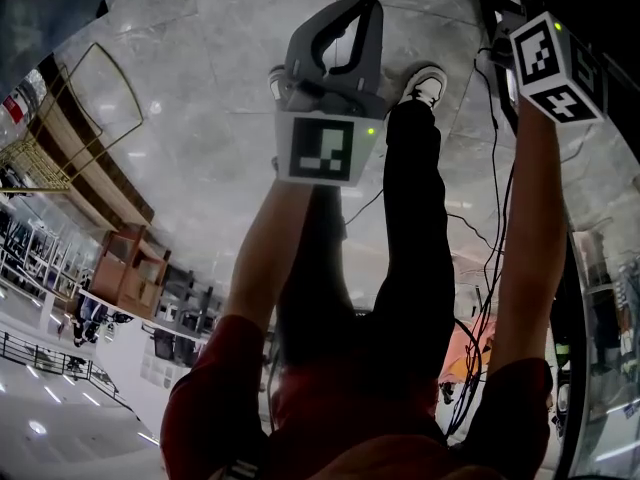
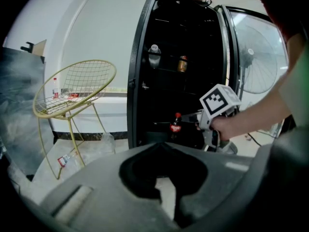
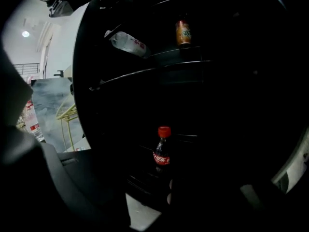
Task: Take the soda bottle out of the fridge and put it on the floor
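The soda bottle (image 3: 161, 151), dark with a red cap and red label, stands upright on a low shelf inside the dark fridge (image 2: 193, 42). My right gripper (image 3: 169, 197) is open, its dark jaws spread wide on either side of the view, and the bottle stands ahead of them, untouched. In the left gripper view the right gripper (image 2: 192, 120) reaches into the fridge, its tips just right of the soda bottle (image 2: 176, 123). My left gripper (image 1: 340, 23) hangs back outside the fridge, shut on nothing.
A can (image 3: 183, 33) and a clear plastic bottle (image 3: 128, 42) lying on its side rest on an upper shelf. A yellow wire chair (image 2: 72, 91) stands left of the fridge and a fan (image 2: 260, 57) to its right. Cables (image 1: 480, 238) trail over the marble floor (image 1: 200, 118).
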A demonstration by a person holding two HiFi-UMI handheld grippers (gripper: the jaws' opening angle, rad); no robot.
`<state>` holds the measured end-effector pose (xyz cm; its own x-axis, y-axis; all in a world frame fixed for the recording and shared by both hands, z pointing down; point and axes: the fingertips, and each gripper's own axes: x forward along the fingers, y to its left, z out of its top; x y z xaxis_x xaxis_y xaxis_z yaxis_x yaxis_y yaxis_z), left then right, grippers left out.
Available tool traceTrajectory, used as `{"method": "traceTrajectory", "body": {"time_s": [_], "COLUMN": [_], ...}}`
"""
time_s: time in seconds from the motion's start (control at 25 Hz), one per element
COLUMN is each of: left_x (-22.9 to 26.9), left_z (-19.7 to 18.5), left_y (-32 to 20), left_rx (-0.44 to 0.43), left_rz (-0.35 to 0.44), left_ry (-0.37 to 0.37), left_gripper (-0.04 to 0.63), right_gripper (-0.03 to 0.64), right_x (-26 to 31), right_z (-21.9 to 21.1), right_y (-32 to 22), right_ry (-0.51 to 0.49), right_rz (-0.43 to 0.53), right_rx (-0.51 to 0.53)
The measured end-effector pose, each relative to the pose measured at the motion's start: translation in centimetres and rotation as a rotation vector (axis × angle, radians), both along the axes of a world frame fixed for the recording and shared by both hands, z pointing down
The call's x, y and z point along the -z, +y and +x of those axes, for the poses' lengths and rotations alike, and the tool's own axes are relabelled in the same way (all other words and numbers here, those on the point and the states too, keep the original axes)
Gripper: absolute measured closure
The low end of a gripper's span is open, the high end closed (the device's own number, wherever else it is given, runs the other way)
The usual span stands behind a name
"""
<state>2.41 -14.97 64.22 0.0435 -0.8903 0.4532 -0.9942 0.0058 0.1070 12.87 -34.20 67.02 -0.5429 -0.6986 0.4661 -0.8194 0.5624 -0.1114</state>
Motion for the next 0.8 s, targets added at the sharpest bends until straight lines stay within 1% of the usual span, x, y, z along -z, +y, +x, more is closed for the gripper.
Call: {"method": "traceTrajectory", "body": {"time_s": [0.16,0.4,0.6,0.8], "left_x": [-0.8,-1.5,-2.2,-2.8], "left_z": [0.4,0.6,1.3,1.3], "left_y": [0.3,-0.1,-0.1,0.0], "left_rx": [-0.001,-0.013,-0.027,-0.008], "left_rz": [-0.012,-0.023,-0.035,-0.035], "left_ry": [0.003,0.009,0.011,0.020], "left_gripper": [0.597,0.597,0.597,0.597], "right_gripper": [0.411,0.405,0.405,0.407], "right_x": [-0.6,-2.0,-3.0,-3.3], "right_z": [-0.7,-2.2,-2.1,-1.7], "right_y": [-2.4,-4.8,-5.6,-6.6], "right_ry": [0.007,0.051,0.059,0.057], "right_rz": [0.022,0.025,0.019,0.018], "right_rx": [-0.021,-0.009,-0.009,-0.047]}}
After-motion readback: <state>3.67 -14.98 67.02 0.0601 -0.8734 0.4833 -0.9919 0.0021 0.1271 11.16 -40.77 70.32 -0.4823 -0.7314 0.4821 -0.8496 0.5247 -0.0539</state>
